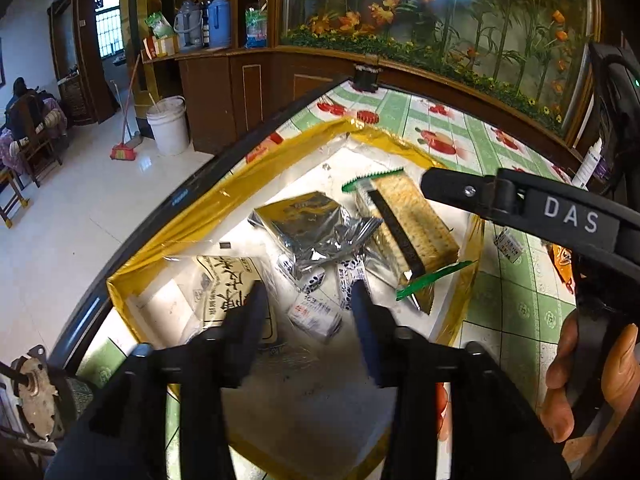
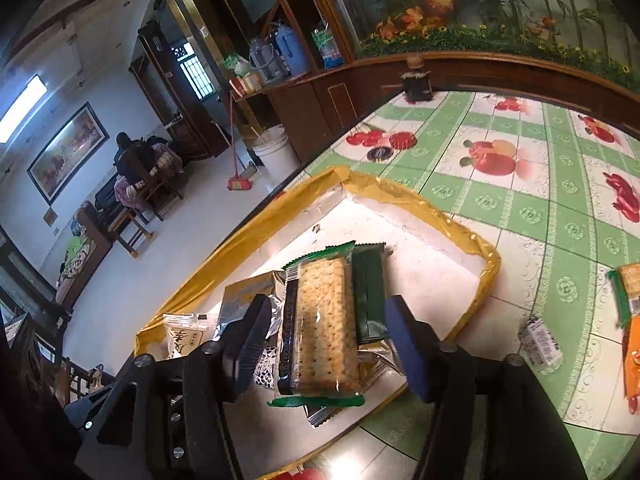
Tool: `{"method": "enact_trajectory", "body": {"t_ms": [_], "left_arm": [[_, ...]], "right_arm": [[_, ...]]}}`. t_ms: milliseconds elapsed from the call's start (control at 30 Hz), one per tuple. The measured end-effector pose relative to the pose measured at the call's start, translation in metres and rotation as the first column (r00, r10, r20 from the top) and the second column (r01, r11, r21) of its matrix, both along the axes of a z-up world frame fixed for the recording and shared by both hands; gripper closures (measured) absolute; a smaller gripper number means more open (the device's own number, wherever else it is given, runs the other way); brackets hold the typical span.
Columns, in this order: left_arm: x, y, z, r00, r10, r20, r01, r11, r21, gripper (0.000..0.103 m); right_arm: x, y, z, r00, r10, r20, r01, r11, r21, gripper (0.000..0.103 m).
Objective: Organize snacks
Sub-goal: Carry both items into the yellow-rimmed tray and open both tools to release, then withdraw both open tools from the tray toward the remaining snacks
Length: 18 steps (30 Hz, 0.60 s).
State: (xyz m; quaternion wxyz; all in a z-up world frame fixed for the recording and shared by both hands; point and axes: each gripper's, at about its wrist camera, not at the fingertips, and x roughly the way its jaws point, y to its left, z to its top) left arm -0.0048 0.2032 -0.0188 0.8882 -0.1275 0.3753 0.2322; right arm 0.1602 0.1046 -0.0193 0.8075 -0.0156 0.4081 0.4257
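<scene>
Snacks are already gathered in good part inside the shallow white box (image 2: 404, 216) with the gold foil rim, which stands on the table with the green fruit-pattern cloth (image 2: 520, 208). I judge the sorting is more than half done but not finished. In the box I count one long pack of crackers (image 2: 324, 328) with green ends, one dark green packet (image 2: 370, 292) just beside it, one silver and gold foil bag (image 1: 316, 224), one white bag with black brush writing (image 1: 228, 280), and at least three small white sachets with dark print (image 1: 316, 312) lying under the foil bag; their exact number I cannot tell because they overlap. Outside the box, on the cloth to the right, three things still wait: one small white sachet (image 2: 540, 344), one more cracker pack with a green edge (image 2: 628, 288) and one orange packet (image 2: 634, 356), the last two cut by the edge of the view. The right gripper (image 2: 328, 344) hovers over the cracker pack with its jaws wide apart, one on each side of the pack and touching nothing, so the pack seems to lie free on the other snacks. The left gripper (image 1: 308, 304) hangs over the near part of the box, above the written bag and the sachets, also with its jaws apart and holding nothing. What remains, I think, is to bring the three loose items into the box and maybe to lay the pile in better order.
</scene>
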Motion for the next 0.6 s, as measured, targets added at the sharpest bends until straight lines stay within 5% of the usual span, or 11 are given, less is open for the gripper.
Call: {"method": "enact_trajectory", "body": {"t_ms": [133,600], "left_arm": [[-0.006,-0.003,0.011,1.000,0.009,0.030,-0.010,1.000,0.025,0.043],[-0.005,-0.024,0.023,0.999,-0.026,0.046,0.026,1.000,0.017,0.043]], "right_arm": [[-0.004,-0.015,0.010,1.000,-0.015,0.011,0.014,1.000,0.022,0.039],[-0.014,-0.073,0.019,0.997,-0.076,0.021,0.075,0.997,0.036,0.039]]}}
